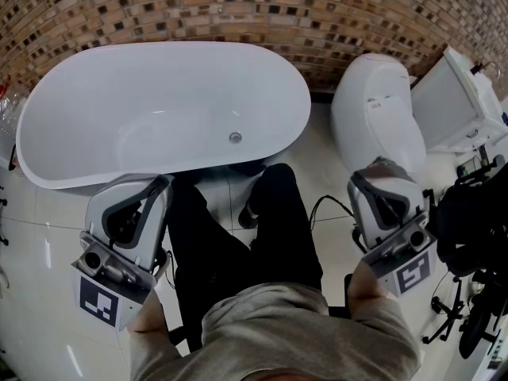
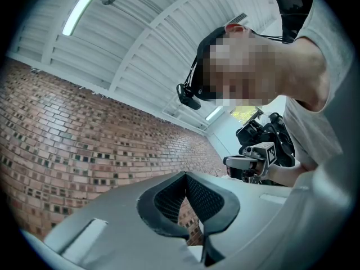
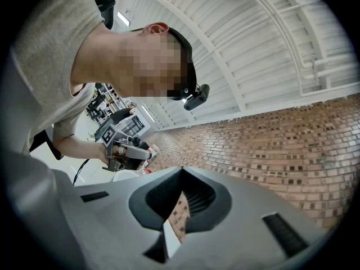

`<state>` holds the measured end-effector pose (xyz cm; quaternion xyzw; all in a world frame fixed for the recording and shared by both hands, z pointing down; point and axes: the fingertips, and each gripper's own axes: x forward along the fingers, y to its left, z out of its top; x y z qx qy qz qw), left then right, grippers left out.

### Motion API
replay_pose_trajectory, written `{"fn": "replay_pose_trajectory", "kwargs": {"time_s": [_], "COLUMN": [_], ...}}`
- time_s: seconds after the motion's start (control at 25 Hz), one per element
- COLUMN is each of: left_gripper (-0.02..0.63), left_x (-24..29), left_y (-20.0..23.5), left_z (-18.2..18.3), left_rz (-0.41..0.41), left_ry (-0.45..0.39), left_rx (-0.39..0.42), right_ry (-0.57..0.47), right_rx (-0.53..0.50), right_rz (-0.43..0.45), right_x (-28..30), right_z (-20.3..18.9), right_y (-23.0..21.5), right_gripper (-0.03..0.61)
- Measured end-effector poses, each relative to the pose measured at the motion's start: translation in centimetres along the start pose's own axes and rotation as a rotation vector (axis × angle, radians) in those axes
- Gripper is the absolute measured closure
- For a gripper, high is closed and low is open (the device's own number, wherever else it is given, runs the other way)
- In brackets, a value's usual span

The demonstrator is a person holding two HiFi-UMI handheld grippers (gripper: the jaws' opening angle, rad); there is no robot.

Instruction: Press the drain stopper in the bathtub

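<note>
The white oval bathtub [image 1: 71,101] lies ahead of me in the head view, with the small round metal drain stopper [image 1: 235,137] in its floor towards the right end. My left gripper [image 1: 159,182] is held close to my body, short of the tub's near rim, and tips up. In its own view the left gripper [image 2: 185,174] has its jaws together on nothing. The right gripper [image 1: 371,175] hangs beside the toilet, well right of the tub. The right gripper [image 3: 181,170] is likewise shut and empty. Both gripper views face the ceiling and the brick wall, not the tub.
A white toilet [image 1: 381,117] stands right of the tub. A brown mosaic brick wall [image 1: 238,6] runs behind both. My legs in black trousers [image 1: 238,244] stand at the tub's near rim. A white open case [image 1: 456,105] and black tripod gear [image 1: 476,236] crowd the right side.
</note>
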<state>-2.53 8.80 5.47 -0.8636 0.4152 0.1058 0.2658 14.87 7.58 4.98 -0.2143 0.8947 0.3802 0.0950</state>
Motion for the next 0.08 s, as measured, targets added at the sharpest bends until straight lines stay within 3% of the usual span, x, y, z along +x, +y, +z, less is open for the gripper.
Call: {"fn": "replay_pose_trajectory", "kwargs": {"time_s": [0.08], "left_gripper": [0.609], "left_x": [0.04], "left_y": [0.07], "left_z": [0.06], "left_rz": [-0.002], "left_ry": [0.0], "left_rx": [0.002], "right_ry": [0.001], "right_rx": [-0.002], "right_rz": [0.0], "right_x": [0.04], "right_z": [0.01], "right_y": [-0.03], "right_gripper": [0.577]}}
